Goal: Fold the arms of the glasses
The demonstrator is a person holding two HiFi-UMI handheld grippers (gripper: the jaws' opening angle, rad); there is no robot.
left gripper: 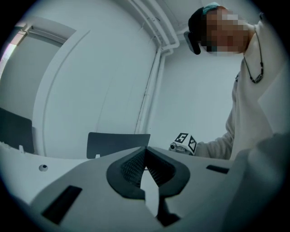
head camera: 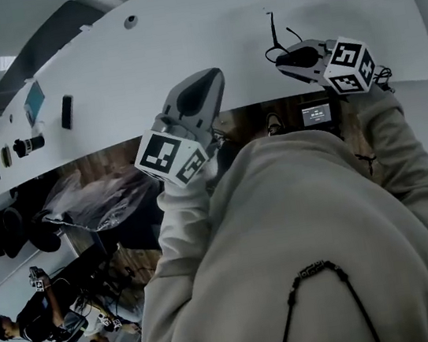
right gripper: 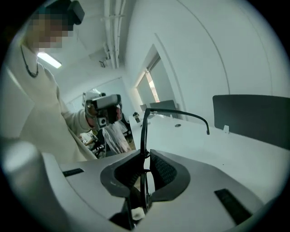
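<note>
My right gripper (right gripper: 146, 164) is shut on the front of a pair of thin black glasses (right gripper: 144, 131). The frame stands on edge between the pads. One arm (right gripper: 181, 113) sticks out unfolded to the right, above the white table. In the head view this gripper (head camera: 290, 57) hovers at the table's right part, with the glasses' thin arm (head camera: 274, 34) poking up beyond it. My left gripper (head camera: 200, 90) is held over the table's near edge; its jaws (left gripper: 146, 159) are shut with nothing between them. Each gripper shows in the other's view: the right (left gripper: 184, 142) and the left (right gripper: 103, 107).
The white table (head camera: 178, 36) curves across the top of the head view. On its left end lie a teal card (head camera: 34, 101) and two small black items (head camera: 66, 112) (head camera: 27, 145). A dark panel (left gripper: 118, 143) stands behind the table. A plastic bag (head camera: 98, 195) lies below its edge.
</note>
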